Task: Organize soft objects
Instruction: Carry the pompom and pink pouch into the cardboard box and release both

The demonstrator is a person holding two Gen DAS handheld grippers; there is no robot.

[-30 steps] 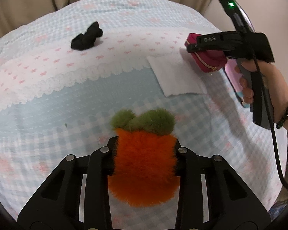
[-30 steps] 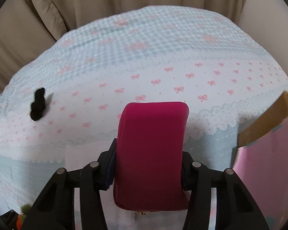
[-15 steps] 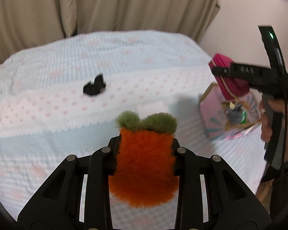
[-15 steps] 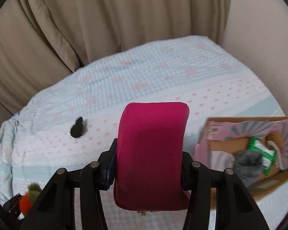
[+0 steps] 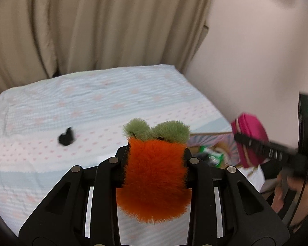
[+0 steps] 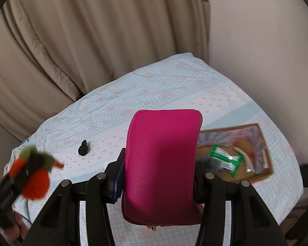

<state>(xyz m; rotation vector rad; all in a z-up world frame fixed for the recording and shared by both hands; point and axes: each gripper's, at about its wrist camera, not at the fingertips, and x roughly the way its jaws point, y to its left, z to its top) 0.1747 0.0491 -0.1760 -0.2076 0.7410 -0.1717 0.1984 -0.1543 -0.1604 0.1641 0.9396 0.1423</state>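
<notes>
My left gripper (image 5: 156, 153) is shut on a fluffy orange carrot plush (image 5: 154, 176) with green tufts, held high above the bed. It also shows at the left of the right wrist view (image 6: 33, 176). My right gripper (image 6: 160, 164) is shut on a magenta zip pouch (image 6: 162, 164), also held high; the pouch shows at the right of the left wrist view (image 5: 250, 137). A small black soft item (image 5: 66, 137) lies on the bedspread, also in the right wrist view (image 6: 83, 148).
An open cardboard box (image 6: 256, 131) with pink lining sits on the bed's right side and holds a green packet (image 6: 225, 160) and other items. Beige curtains (image 5: 92, 30) hang behind the bed. A wall (image 6: 267, 51) is at the right.
Both grippers have risen well above the bed with their loads. The box has come into view, and the white cloth is out of sight.
</notes>
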